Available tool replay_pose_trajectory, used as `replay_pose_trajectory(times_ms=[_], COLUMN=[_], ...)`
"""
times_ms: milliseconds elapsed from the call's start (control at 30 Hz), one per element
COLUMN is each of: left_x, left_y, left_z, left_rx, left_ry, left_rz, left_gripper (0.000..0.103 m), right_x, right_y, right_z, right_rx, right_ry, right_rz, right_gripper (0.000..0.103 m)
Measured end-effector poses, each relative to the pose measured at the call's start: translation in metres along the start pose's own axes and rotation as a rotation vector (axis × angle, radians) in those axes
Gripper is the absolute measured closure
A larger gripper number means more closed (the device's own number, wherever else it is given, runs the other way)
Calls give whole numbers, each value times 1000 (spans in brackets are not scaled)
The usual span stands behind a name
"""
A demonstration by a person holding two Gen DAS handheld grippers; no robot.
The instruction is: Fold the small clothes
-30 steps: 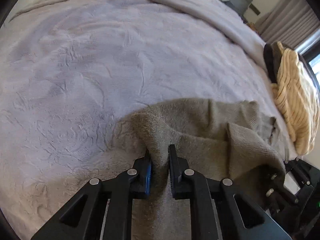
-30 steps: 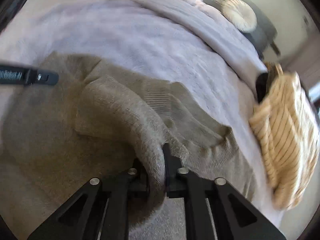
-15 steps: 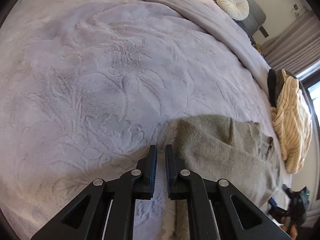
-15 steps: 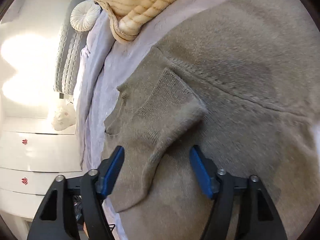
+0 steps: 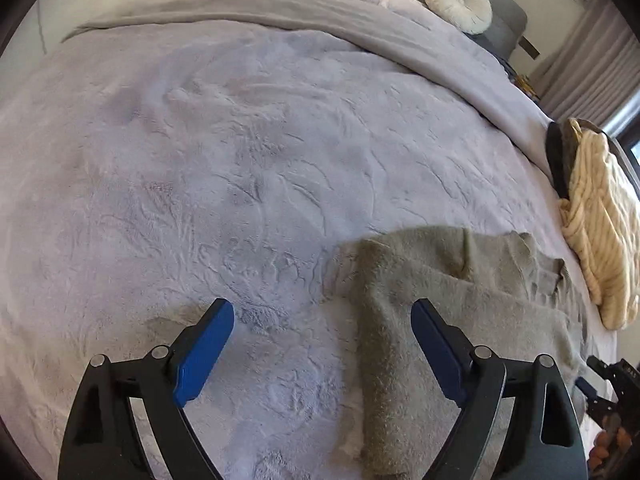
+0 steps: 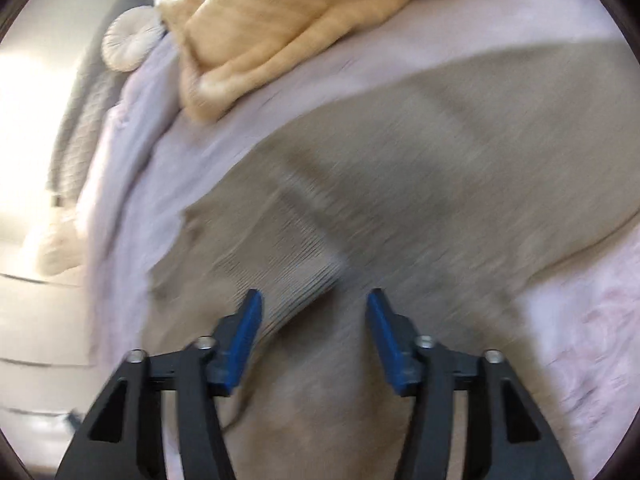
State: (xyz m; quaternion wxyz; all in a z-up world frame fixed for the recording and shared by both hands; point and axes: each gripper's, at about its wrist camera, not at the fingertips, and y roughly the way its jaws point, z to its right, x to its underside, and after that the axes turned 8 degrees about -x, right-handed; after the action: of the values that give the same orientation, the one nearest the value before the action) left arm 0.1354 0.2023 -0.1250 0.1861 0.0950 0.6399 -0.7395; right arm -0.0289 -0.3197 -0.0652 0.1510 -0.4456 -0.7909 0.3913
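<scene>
An olive-grey knit sweater lies on the lavender bedspread, with a sleeve folded over its body. My left gripper is open and empty, hovering over the sweater's left edge, which runs between its jaws. In the blurred right wrist view the sweater fills the middle. My right gripper is open and empty just above the ribbed sleeve cuff.
A cream striped knit garment lies at the bed's right edge and shows in the right wrist view. A round white cushion sits at the headboard. A grey blanket runs across the far side.
Both grippers let go of the sweater and opened. The left one closed empty, then opened wide beside the sweater's edge. The right one swung round over the sleeve cuff and narrowed a little.
</scene>
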Motion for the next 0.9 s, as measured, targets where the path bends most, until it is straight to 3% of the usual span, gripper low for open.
replay_pose_trajectory(times_ms=[67, 133, 167, 200, 267, 300, 367, 400, 433, 533, 633, 667, 733, 800, 867, 900], left_x=[-3, -7, -9, -9, -9, -7, -5, -4, -4, -9, -16, -17, -17, -17, -17, -17], left_y=[3, 11, 16, 21, 26, 26, 28, 28, 28, 25, 30, 33, 38, 40, 42, 43], left_z=[-1, 3, 7, 11, 21, 26, 33, 35, 38, 38, 39, 41, 45, 49, 50, 48], left_rx=[18, 48, 60, 66, 61, 57, 52, 48, 46, 59, 73, 75, 70, 52, 48, 47], left_ry=[-8, -10, -14, -18, -5, 8, 31, 40, 50, 63, 75, 81, 96, 113, 110, 99], left_rz=[-22, -54, -72, -85, -79, -75, -75, -78, -79, -73, -91, -102, -114, -119, -125, -129], left_gripper=[13, 13, 13, 13, 13, 13, 13, 13, 13, 13, 13, 13, 13, 13, 16, 27], right_x=[3, 8, 6, 3, 1, 3, 8, 9, 10, 27, 67, 93, 130, 167, 189, 194], right_y=[9, 20, 25, 30, 35, 35, 38, 33, 28, 11, 34, 53, 87, 123, 150, 160], right_z=[-1, -2, -5, -15, -35, -45, -45, -32, -20, -11, -35, -48, -65, -80, -89, -94], right_rx=[-69, -80, -85, -85, -69, -20, 165, 224, 230, 85, -153, -265, -389, -441, -455, -456], right_ry=[28, 48, 48, 8, -111, -199, -292, -277, -228, -106, -117, -89, -23, 50, 93, 110], right_rz=[-33, -44, -49, -62, -56, -56, -64, -67, -56, -41, -212, -310, -441, -534, -562, -546], right_gripper=[38, 42, 80, 95, 95, 95, 94, 82, 78, 67, 64, 60, 57, 57, 57, 57])
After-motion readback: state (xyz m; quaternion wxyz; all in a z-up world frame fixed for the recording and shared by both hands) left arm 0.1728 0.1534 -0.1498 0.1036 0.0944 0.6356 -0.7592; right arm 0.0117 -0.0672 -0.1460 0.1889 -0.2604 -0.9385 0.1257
